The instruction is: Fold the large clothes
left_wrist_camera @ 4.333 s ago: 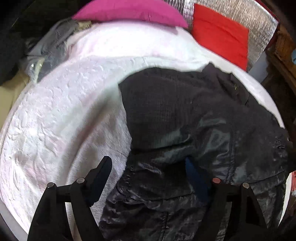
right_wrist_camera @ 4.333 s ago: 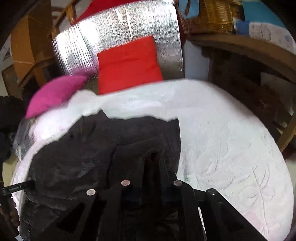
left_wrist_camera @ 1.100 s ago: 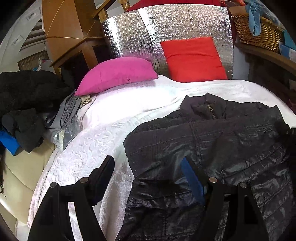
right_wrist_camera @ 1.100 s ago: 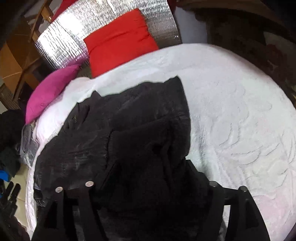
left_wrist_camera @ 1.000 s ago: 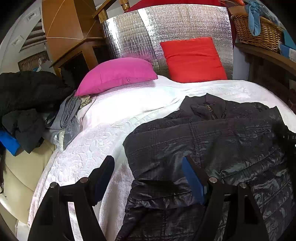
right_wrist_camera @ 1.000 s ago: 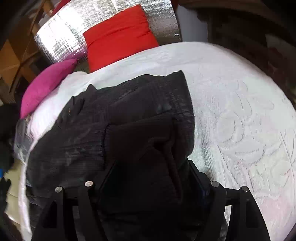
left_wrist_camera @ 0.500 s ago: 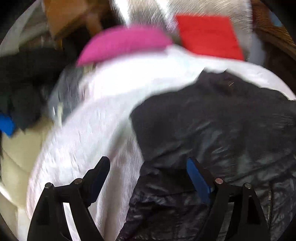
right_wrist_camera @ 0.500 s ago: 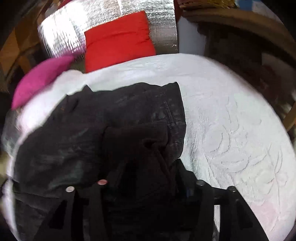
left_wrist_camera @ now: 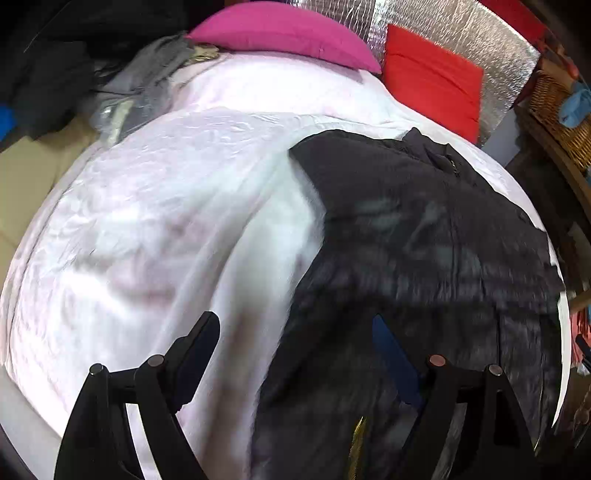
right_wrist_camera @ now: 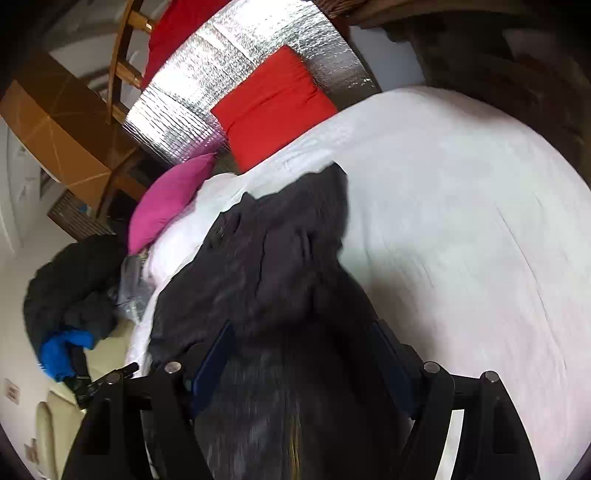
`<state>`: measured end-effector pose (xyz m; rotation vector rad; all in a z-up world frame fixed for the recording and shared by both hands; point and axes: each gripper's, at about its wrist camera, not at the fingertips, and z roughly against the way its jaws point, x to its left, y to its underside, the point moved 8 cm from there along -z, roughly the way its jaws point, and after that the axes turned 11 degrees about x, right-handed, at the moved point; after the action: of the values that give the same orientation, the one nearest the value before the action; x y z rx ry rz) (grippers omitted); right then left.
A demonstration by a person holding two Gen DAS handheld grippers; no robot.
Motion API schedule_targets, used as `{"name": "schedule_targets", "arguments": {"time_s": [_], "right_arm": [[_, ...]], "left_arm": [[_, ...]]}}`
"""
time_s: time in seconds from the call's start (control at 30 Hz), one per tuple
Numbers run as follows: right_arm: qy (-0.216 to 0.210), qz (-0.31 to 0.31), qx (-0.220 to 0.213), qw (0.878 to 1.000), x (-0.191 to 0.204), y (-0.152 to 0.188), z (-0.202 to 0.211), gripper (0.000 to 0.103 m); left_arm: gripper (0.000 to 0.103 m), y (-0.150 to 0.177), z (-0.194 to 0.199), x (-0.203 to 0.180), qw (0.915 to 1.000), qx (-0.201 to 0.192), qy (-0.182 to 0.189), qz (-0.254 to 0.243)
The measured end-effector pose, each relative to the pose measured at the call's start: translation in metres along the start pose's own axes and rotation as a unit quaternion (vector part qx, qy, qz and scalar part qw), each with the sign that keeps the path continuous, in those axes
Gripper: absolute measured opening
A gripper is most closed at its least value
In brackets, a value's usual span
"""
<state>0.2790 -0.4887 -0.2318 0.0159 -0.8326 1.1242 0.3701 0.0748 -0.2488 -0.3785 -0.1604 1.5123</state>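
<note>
A large black quilted jacket [left_wrist_camera: 424, 236] lies on the white bedspread [left_wrist_camera: 155, 206], collar toward the pillows. It also shows in the right wrist view [right_wrist_camera: 280, 266], with a folded sleeve bunched on top. My left gripper [left_wrist_camera: 295, 343] is open above the jacket's left hem edge, one finger over the bedspread, the other over the jacket. My right gripper [right_wrist_camera: 299, 350] is open, and jacket fabric lies between its fingers. Both views are motion-blurred near the fingers.
A pink pillow [left_wrist_camera: 284, 29] and a red pillow [left_wrist_camera: 432, 81] lean on a silver padded headboard [right_wrist_camera: 229, 77]. A pile of dark and grey clothes [left_wrist_camera: 144, 74] lies at the bed's left edge. A wicker basket [left_wrist_camera: 554, 103] stands on wooden furniture at right.
Both grippers have swung: the left view now tilts down toward the bedspread and the jacket's left edge. The right gripper has rolled and opened wider over the bunched sleeve.
</note>
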Motion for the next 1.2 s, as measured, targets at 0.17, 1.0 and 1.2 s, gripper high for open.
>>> {"name": "schedule_targets", "arguments": {"time_s": [0.17,1.0,1.2], "right_arm": [[-0.026,-0.044,0.005,0.999,-0.031,0.066,0.032,0.079],[0.07,-0.062,0.16,0.983,-0.035,0.222,-0.022,0.068],[0.08,-0.062,0.203,0.974,-0.035,0.233,-0.04,0.078]], "left_arm": [[0.085,0.065,0.019,0.022,0.9997,-0.021,0.013,-0.004],[0.068,0.23,-0.005,-0.005,0.9909,0.08,0.108,0.006],[0.08,0.242,-0.018,-0.003,0.9857,0.118,0.116,0.032]]}}
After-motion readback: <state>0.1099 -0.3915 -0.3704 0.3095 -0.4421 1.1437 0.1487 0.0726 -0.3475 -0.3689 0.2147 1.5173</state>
